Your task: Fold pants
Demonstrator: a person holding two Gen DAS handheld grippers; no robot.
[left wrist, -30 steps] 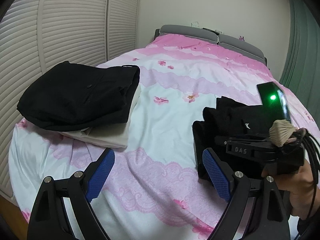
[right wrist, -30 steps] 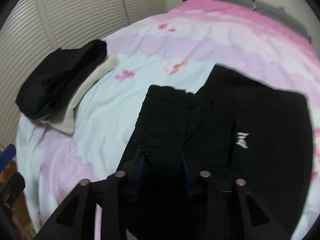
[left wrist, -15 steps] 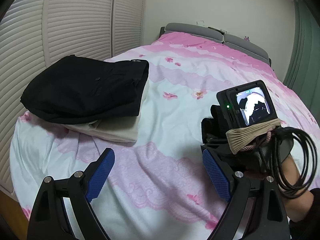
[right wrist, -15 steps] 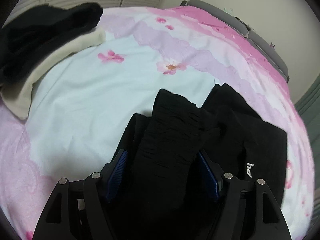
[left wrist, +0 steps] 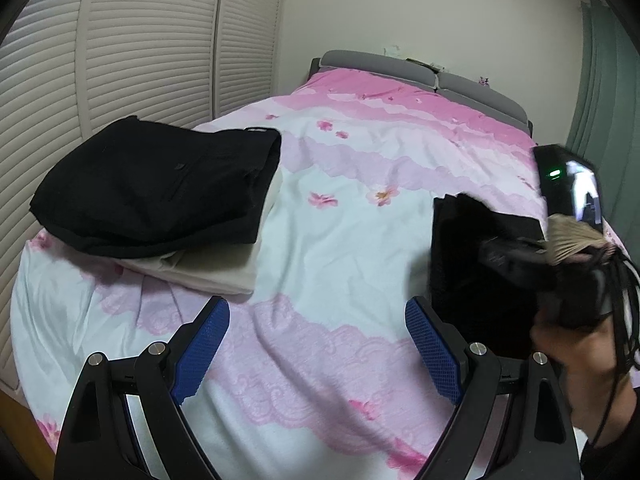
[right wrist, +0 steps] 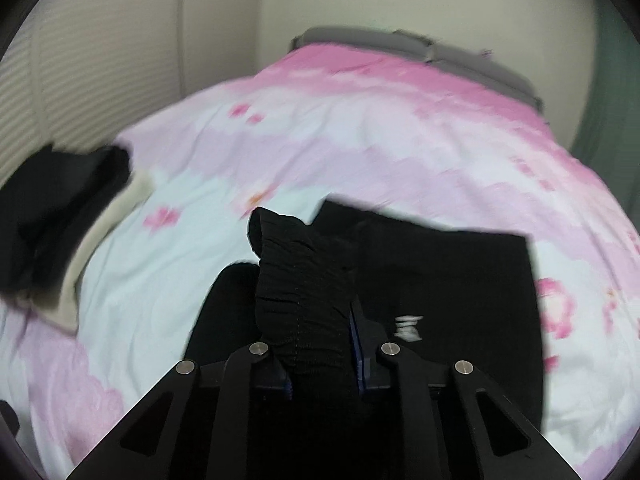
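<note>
Black pants (right wrist: 440, 280) with a small white logo lie folded on the bed, at the right in the left wrist view (left wrist: 460, 260). Their ribbed waistband (right wrist: 300, 272) stands bunched up between the blue pads of my right gripper (right wrist: 316, 344), whose jaws are closing and pinch the fabric on both sides. A hand (left wrist: 568, 344) holds that gripper at the right edge of the left wrist view, over the pants. My left gripper (left wrist: 316, 308) hangs open above the pink bedcover, nothing between its fingers, to the left of the pants.
A folded black garment (left wrist: 160, 188) rests on a folded beige one (left wrist: 208, 272) at the bed's left side. The pink flowered cover (left wrist: 340, 240) runs back to a grey headboard (left wrist: 400, 64). Louvred doors (left wrist: 120, 60) stand left, a green curtain (left wrist: 600, 80) right.
The right gripper's jaws opened wide around the waistband, then closed in on it, and the gripper rose and tilted up. The left gripper stayed open and almost still.
</note>
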